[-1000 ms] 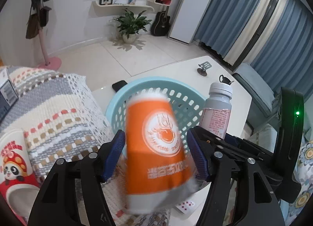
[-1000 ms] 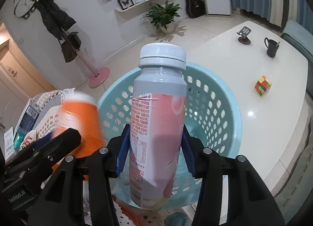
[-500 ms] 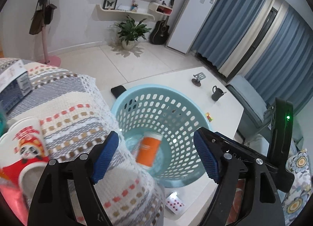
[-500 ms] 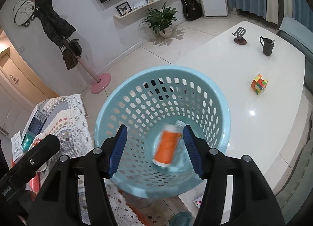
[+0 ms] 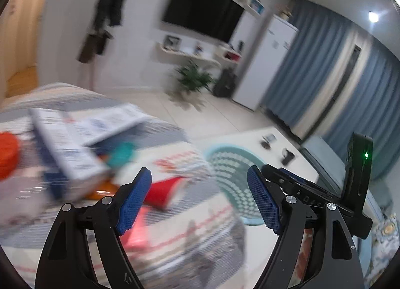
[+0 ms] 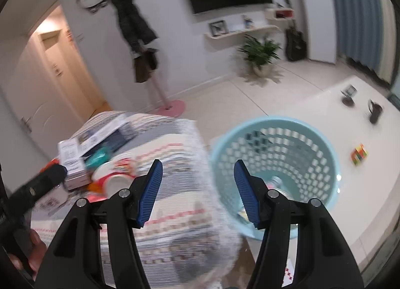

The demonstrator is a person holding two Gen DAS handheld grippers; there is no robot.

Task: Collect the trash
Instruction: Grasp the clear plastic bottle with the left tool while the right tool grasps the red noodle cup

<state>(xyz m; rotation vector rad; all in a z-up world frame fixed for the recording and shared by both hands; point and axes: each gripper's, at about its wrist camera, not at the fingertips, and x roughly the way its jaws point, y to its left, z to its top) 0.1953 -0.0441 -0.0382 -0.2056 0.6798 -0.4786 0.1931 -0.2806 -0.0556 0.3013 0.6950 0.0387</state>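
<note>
Both hand-held grippers carry nothing. The left hand-held gripper (image 5: 199, 197) has its blue pads spread wide with only air between them, and the right hand-held gripper (image 6: 197, 192) is released in the same way.

The light blue basket (image 6: 325, 138) stands on the white surface (image 6: 375, 189), just beside the crochet cloth (image 6: 175, 214). At its bottom some pieces lie already, but they are mostly hidden behind the right jaw and I cannot name them with certainty.

The trash not yet collected lies on the cloth, to the left of the basket. Nearest to the left hand-held gripper is a red paper cup (image 5: 165, 192), lying on its side; in the right wrist view its white mouth (image 6: 117, 184) faces the camera. Behind it are a white carton box (image 5: 67, 149) with open flap, a teal item (image 5: 120, 155) and an orange-red lid (image 5: 7, 154), all strongly blurred.

The cup is probably very light and thin, so it will crush under a hard squeeze and may roll on the soft cloth. I judge the best hold is across the body near the stiffer rim, with gentle closing. The carton is also light but wide; one edge or the flap seems a better place than the full width.
</note>
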